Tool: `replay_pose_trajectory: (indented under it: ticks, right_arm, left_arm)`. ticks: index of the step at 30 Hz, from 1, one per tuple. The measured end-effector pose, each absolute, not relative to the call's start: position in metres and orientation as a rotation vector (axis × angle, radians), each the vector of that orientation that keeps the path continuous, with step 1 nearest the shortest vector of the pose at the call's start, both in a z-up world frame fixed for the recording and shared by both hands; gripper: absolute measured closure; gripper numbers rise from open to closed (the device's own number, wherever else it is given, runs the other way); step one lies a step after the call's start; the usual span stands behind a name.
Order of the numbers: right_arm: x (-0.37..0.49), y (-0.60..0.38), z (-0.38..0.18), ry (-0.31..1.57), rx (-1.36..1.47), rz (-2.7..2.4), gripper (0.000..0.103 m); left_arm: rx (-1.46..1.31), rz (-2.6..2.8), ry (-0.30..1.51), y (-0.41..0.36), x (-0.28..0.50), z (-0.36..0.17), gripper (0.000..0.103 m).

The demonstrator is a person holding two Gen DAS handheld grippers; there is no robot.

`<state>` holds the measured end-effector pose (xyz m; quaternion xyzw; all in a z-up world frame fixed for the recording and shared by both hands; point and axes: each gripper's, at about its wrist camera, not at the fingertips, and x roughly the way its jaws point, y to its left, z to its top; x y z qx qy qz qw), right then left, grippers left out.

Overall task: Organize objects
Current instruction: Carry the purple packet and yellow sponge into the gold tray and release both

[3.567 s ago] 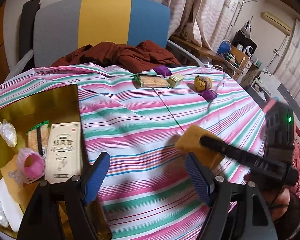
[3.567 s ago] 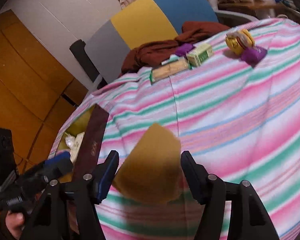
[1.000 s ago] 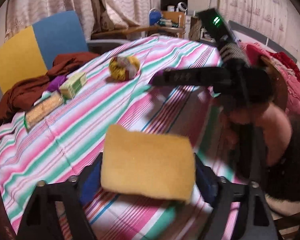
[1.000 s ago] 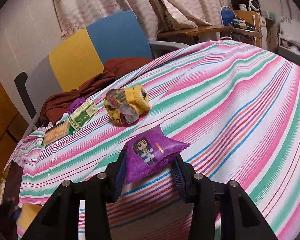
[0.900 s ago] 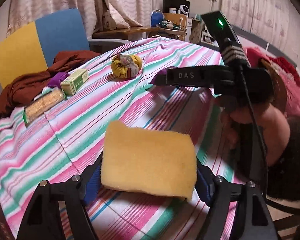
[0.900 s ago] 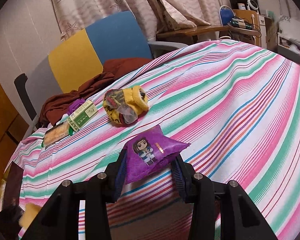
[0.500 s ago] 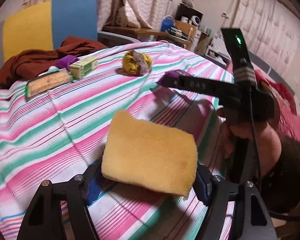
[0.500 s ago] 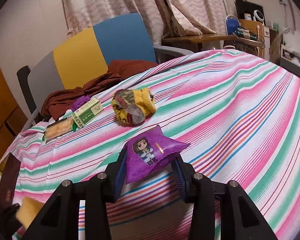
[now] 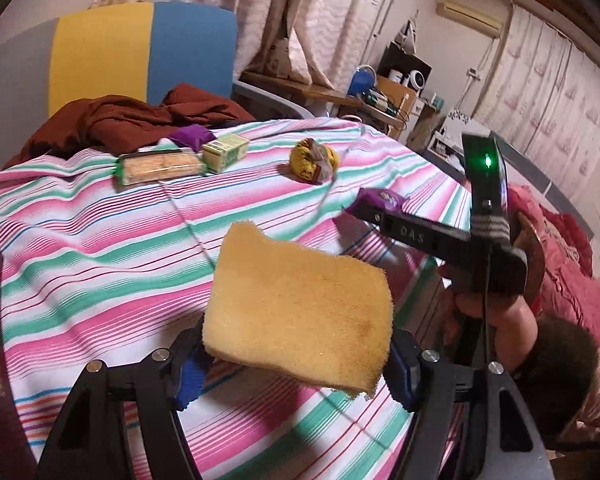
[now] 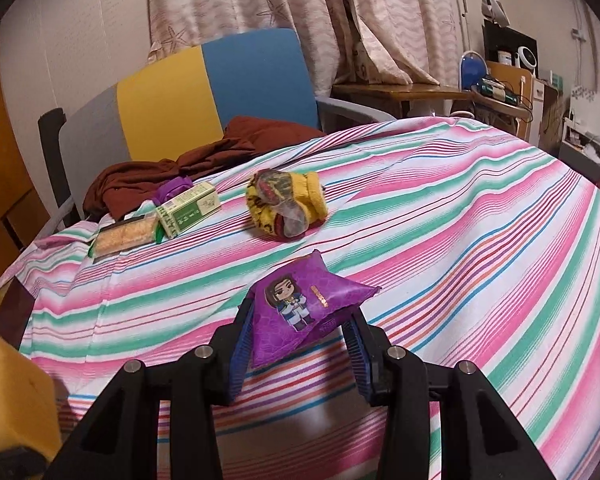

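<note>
- Since a few seconds ago, we are no longer carrying the yellow sponge (image 9: 300, 312) in the right gripper (image 10: 296, 344); the left gripper (image 9: 296, 356) is now clenching it by its two short ends, its long axis running across between the blue pads, lifted clear of the striped tablecloth (image 9: 80, 248).
- The right gripper, which was empty of it then, is now pinching the purple character pouch (image 10: 300, 308) by its lower half, held just above the cloth.
- In the left wrist view the right gripper is standing ahead and to the right of the sponge, the pouch's tip poking out of it.
- We are judging that both loads are heading for a container; none is clearly showing now, only a dark edge at far left in the right view, so the left hand is likely the nearer one.
- Counting what is lying on the cloth, well ahead of both grippers: one cracker packet (image 10: 124, 236), one green-and-cream carton (image 10: 188, 208) touching it, one small purple wrapper (image 10: 172, 190) behind the carton, one yellow crumpled bundle (image 10: 286, 210) apart to the right.
- In our grippers: one sponge, one pouch.
- Behind the table a brown cloth (image 10: 172, 168) is lying on the chair (image 10: 204, 88).
</note>
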<state>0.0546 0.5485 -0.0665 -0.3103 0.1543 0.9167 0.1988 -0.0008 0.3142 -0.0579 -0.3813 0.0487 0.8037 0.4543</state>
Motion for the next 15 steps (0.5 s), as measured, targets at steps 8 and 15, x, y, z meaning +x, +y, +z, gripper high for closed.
replay_pose_trajectory:
  ticks: [8, 15]
  right_arm:
    - [0.061, 0.517, -0.072, 0.383, -0.949, 2.598, 0.059]
    - [0.069, 0.474, -0.076, 0.4, -0.993, 2.663, 0.059]
  left_arm:
    - [-0.903, 2.034, 0.05, 0.275, -0.001, -0.04, 0.031]
    - [-0.873, 2.099, -0.019, 0.228, -0.003, -0.023, 0.031]
